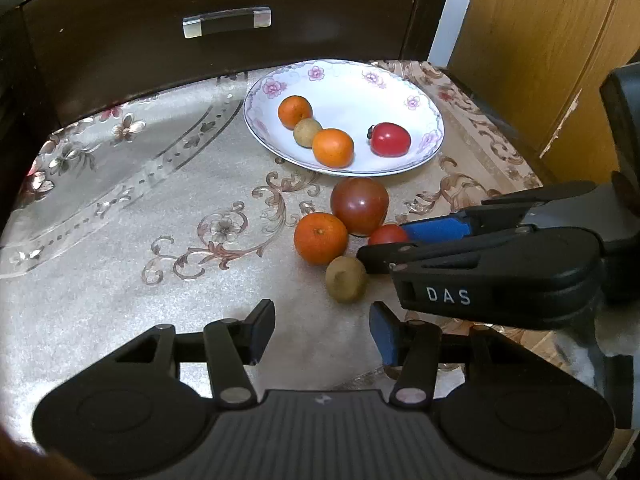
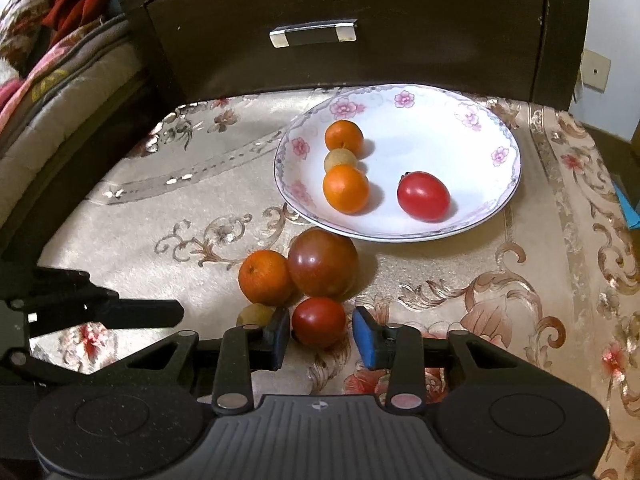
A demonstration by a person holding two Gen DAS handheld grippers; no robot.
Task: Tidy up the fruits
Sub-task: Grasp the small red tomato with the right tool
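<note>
Small red tomato (image 2: 319,321) between open right gripper (image 2: 320,338) fingers, ungripped

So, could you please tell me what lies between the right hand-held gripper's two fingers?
A small red tomato sits between the right hand-held gripper's open fingers, on the tablecloth; the right wrist view shows it.

Table (image 2: 460,280) covered by beige cloth, brown scroll and flower pattern. White flowered plate (image 2: 500,208) near far edge, toward right corner, against dark cabinet front. Just beside plate's near rim, cluster lying directly on cloth: big dark-red tomato (image 2: 322,263), orange (image 2: 266,277) touching its left side, small red tomato (image 2: 319,321) in front, brownish kiwi (image 1: 346,279) nearest front edge. Left half of cloth bare.
</note>
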